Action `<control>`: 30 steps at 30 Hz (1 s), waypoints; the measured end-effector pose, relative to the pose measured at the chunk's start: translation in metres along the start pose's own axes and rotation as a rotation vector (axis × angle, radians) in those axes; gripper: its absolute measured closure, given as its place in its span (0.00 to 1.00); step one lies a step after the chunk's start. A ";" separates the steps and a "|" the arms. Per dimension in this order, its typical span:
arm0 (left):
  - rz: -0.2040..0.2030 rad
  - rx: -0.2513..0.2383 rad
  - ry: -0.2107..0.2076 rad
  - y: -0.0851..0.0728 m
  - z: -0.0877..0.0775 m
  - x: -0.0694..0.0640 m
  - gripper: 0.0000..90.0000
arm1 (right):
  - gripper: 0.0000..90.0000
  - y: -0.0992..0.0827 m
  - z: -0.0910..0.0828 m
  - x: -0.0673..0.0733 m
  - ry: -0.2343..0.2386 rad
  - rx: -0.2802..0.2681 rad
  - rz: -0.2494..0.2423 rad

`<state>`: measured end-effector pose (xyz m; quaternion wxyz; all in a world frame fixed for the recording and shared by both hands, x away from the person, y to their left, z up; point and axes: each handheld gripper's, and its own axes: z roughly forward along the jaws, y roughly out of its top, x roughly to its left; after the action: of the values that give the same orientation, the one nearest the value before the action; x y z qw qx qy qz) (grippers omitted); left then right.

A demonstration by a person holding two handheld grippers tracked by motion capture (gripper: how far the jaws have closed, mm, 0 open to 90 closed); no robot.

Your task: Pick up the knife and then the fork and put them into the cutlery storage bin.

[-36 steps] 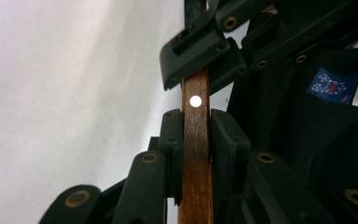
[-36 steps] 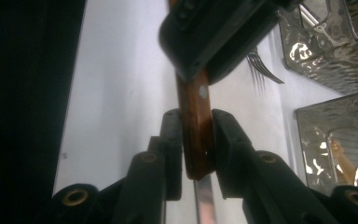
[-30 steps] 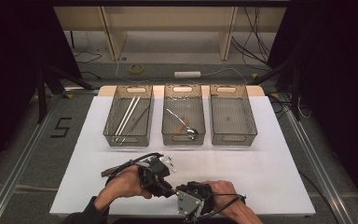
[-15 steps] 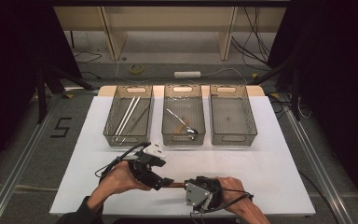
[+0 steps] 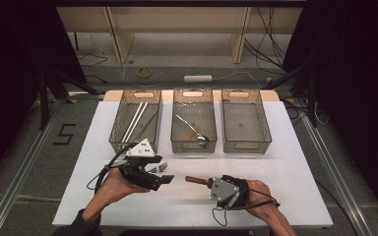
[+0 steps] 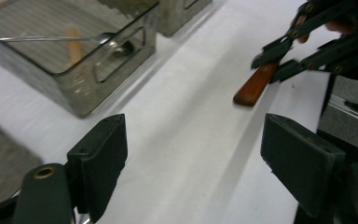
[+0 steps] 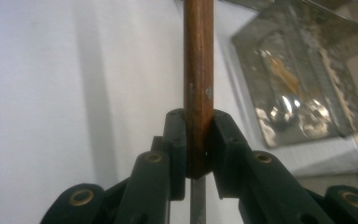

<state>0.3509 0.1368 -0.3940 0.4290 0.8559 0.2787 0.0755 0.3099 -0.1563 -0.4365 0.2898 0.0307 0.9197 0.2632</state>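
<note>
A utensil with a brown wooden handle [image 5: 194, 180] [image 7: 198, 56] is held level above the white table sheet. My right gripper [image 5: 207, 183] [image 7: 198, 135] is shut on the handle near its metal end, with the handle pointing left toward the other hand. My left gripper [image 5: 166, 176] [image 6: 193, 163] has just been opening and stands wide open with nothing between its pads. The handle's free tip [image 6: 255, 86] hangs a short way beyond the left jaws, apart from them. Something like metal fork tines [image 5: 158, 168] shows just behind the left gripper.
Three clear bins stand in a row at the far side. The left bin [image 5: 135, 147] holds long pale sticks. The middle bin [image 5: 193, 147] [image 6: 116, 65] holds a spoon and a wooden-handled piece. Nothing is in the right bin [image 5: 246, 147]. White sheet [image 5: 285, 172] lies between bins and hands.
The left jaws opened and came off the wooden handle, and that hand drew back to the left. The right gripper carried the utensil right and farther up the table.
</note>
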 end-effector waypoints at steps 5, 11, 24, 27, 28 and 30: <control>-0.036 -0.031 0.058 -0.011 -0.004 0.010 0.24 | 0.87 -0.010 -0.007 -0.014 -0.030 -0.002 0.101; -0.055 -0.059 0.135 -0.021 -0.008 0.019 0.24 | 0.87 -0.020 -0.012 -0.030 -0.039 0.005 0.188; -0.126 -0.154 0.232 -0.047 -0.023 0.032 0.24 | 0.87 -0.037 -0.032 -0.089 -0.060 -0.041 0.467; -0.122 -0.144 0.239 -0.050 -0.023 0.032 0.23 | 0.87 -0.041 -0.034 -0.102 -0.050 -0.048 0.516; -0.121 -0.146 0.241 -0.050 -0.023 0.032 0.23 | 0.87 -0.041 -0.033 -0.106 -0.050 -0.043 0.534; -0.125 -0.152 0.237 -0.052 -0.024 0.032 0.23 | 0.87 -0.042 -0.032 -0.113 -0.051 -0.024 0.544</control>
<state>0.3477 0.1958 -0.4226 0.4604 0.7872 0.3735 0.1701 0.3901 -0.2304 -0.3770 0.2320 0.2797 0.8669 0.3413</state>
